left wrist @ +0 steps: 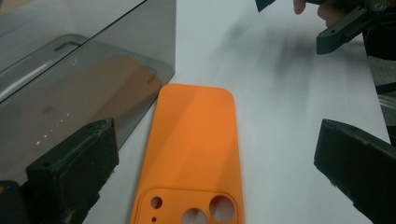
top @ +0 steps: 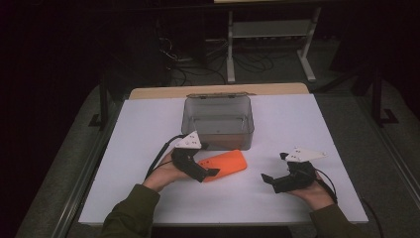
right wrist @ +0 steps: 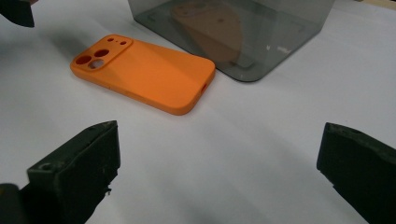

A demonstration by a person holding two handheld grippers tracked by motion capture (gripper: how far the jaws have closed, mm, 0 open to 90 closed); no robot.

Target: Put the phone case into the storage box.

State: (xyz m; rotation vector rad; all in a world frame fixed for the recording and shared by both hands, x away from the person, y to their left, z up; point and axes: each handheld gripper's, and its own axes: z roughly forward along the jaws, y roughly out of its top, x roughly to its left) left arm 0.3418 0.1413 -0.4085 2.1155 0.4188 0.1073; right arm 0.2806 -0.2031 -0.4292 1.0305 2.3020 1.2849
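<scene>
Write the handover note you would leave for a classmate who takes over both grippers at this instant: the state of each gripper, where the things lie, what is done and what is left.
Left gripper: open, jaws either side of the camera-hole end of the orange phone case, not clamped on it.
Right gripper: open, holds nothing, low over bare table to the right of the case.
The case lies flat on the white table, back up, just in front of the smoky transparent box.
The box stands open-topped, with nothing in it.
Done: left gripper lined up on the case.
Left, most likely: close on the case, lift it and set it in the box.
</scene>
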